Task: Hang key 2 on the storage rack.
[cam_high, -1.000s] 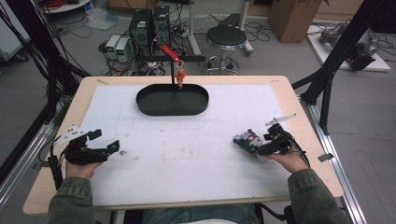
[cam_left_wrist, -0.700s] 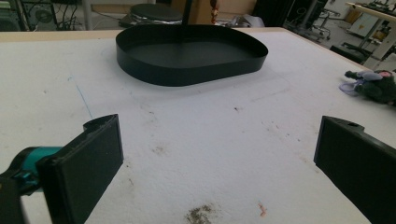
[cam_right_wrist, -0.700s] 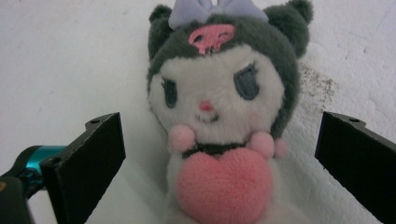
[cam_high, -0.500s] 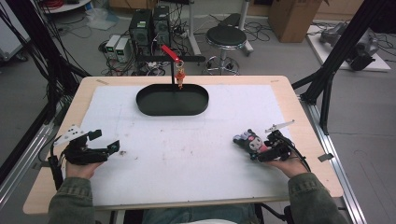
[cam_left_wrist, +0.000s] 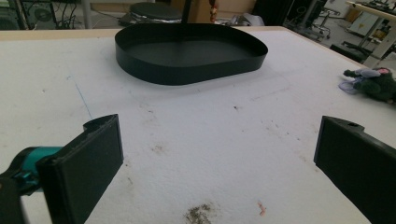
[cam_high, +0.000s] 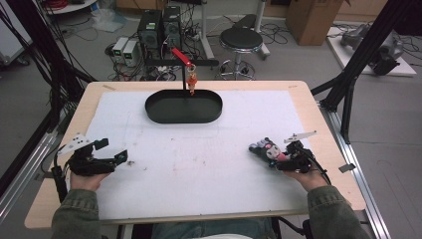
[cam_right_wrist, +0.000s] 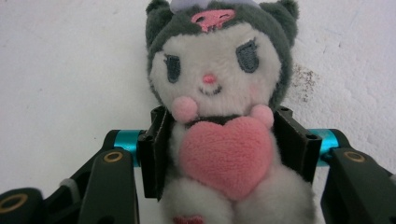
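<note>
The right gripper (cam_right_wrist: 224, 154) has just been closing its jaws, and now they squeeze the plush toy (cam_right_wrist: 219, 116) lying on the white worktop (cam_high: 199, 164). It bears no readable writing. The left gripper (cam_left_wrist: 219, 154) rests with jaws wide apart.

No text, label, brand, number or sign can be read in any view. The plush toy (cam_right_wrist: 219, 121) at the centre of the right gripper view carries only embroidered features and a plain pink heart.
</note>
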The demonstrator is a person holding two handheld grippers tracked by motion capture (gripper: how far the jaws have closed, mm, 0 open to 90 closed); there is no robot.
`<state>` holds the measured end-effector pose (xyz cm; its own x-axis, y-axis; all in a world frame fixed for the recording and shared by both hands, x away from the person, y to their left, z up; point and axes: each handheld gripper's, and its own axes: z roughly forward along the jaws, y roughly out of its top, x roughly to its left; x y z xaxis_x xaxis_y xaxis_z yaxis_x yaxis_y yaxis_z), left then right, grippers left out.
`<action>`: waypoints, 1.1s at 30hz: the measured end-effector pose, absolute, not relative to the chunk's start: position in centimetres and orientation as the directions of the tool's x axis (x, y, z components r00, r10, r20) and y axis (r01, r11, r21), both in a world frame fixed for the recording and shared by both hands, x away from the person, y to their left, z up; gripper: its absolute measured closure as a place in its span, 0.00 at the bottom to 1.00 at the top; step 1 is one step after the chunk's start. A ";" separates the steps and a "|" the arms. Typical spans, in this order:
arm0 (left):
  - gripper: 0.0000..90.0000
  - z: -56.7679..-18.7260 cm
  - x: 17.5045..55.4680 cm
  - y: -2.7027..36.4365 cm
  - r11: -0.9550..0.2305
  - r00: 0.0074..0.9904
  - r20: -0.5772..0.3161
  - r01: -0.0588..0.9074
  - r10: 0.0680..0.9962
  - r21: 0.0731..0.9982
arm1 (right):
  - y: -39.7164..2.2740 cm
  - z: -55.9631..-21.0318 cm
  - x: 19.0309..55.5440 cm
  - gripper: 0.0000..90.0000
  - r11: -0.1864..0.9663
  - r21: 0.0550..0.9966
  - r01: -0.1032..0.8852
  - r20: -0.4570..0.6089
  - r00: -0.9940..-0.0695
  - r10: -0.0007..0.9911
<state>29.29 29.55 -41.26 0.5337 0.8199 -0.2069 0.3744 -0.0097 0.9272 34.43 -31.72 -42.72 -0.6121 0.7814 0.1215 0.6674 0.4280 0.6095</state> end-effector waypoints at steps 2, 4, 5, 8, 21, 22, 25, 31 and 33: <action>0.02 -41.2 29.3 29.5 -0.010 0.536 -0.207 0.374 0.819 0.927 | -31.7 -42.4 34.4 0.51 0.419 0.618 0.665 0.136 -0.616 0.776; 0.02 -41.3 29.3 29.5 -0.008 0.533 -0.208 0.375 0.820 0.927 | -31.8 -41.9 34.4 0.51 0.405 0.636 0.657 0.148 -0.619 0.772; 0.02 -41.3 29.3 29.5 -0.008 0.533 -0.208 0.375 0.820 0.927 | -31.8 -41.9 34.4 0.51 0.405 0.636 0.657 0.148 -0.619 0.772; 0.02 -41.3 29.3 29.5 -0.008 0.533 -0.208 0.374 0.820 0.927 | -31.8 -40.1 34.7 0.51 0.387 0.663 0.641 0.161 -0.627 0.762; 0.02 -41.3 29.3 29.6 -0.010 0.534 -0.207 0.376 0.820 0.927 | -30.2 -36.0 36.8 0.51 0.405 0.695 0.594 0.155 -0.673 0.723; 0.02 -41.3 29.3 29.6 -0.010 0.533 -0.207 0.375 0.820 0.927 | -30.0 -35.7 37.0 0.51 0.395 0.697 0.598 0.168 -0.672 0.722; 0.02 -41.3 29.3 29.5 -0.011 0.534 -0.206 0.375 0.820 0.927 | -29.5 -34.8 37.7 0.51 0.404 0.699 0.590 0.165 -0.683 0.711; 0.02 -41.3 29.3 29.6 -0.010 0.534 -0.207 0.375 0.820 0.927 | -28.0 -32.9 39.0 0.51 0.435 0.697 0.569 0.148 -0.709 0.690; 0.02 -41.3 29.3 29.6 -0.010 0.535 -0.208 0.375 0.819 0.927 | -27.6 -32.0 39.5 0.51 0.444 0.701 0.558 0.140 -0.718 0.682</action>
